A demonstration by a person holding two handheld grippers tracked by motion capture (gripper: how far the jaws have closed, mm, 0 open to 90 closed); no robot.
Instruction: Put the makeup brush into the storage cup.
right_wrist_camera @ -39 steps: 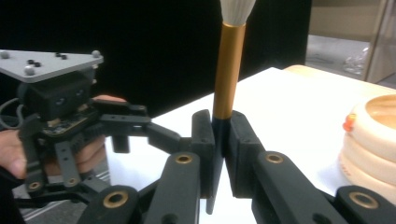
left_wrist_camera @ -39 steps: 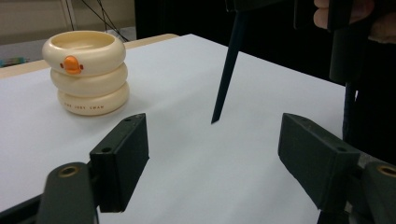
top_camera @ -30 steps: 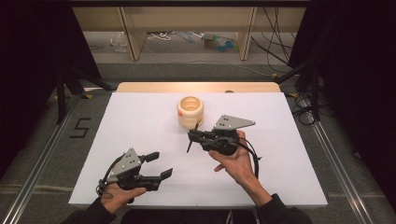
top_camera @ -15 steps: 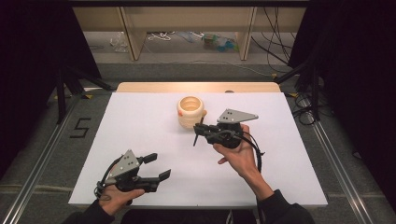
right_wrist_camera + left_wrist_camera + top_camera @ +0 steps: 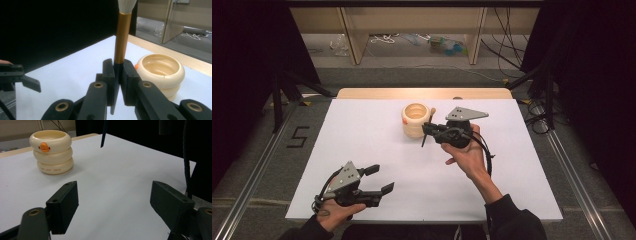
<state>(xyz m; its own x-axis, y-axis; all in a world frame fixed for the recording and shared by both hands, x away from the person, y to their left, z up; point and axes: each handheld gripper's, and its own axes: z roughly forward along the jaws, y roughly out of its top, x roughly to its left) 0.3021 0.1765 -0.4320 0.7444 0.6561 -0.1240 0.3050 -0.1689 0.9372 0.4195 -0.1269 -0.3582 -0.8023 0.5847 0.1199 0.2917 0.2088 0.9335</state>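
A cream cup [image 5: 416, 120] shaped like three stacked rings, with an orange beak, stands at the far middle of the white table [image 5: 362, 135]. My right gripper [image 5: 428, 129] is just right of it, shut on a brush [image 5: 424, 140] held roughly upright, with a dark handle, gold ferrule and white bristles. In the right gripper view the jaws [image 5: 118, 72] clamp the brush [image 5: 122, 37] where handle meets ferrule, with the cup [image 5: 160, 72] just behind. My left gripper [image 5: 382, 178] rests open near the front left edge. Between its wide jaws [image 5: 115, 202] lies bare table, the cup [image 5: 51, 152] far off.
A wooden strip [image 5: 422, 93] runs along the table's far edge. Beyond it are shelf legs [image 5: 354, 35] and cables [image 5: 387, 39] on the floor. Metal rails [image 5: 257, 165] flank the table, and a "5" mark [image 5: 298, 136] lies at the left.
My right gripper has carried the brush away from the person and closer to the cup's right side. The left gripper has stayed in place.
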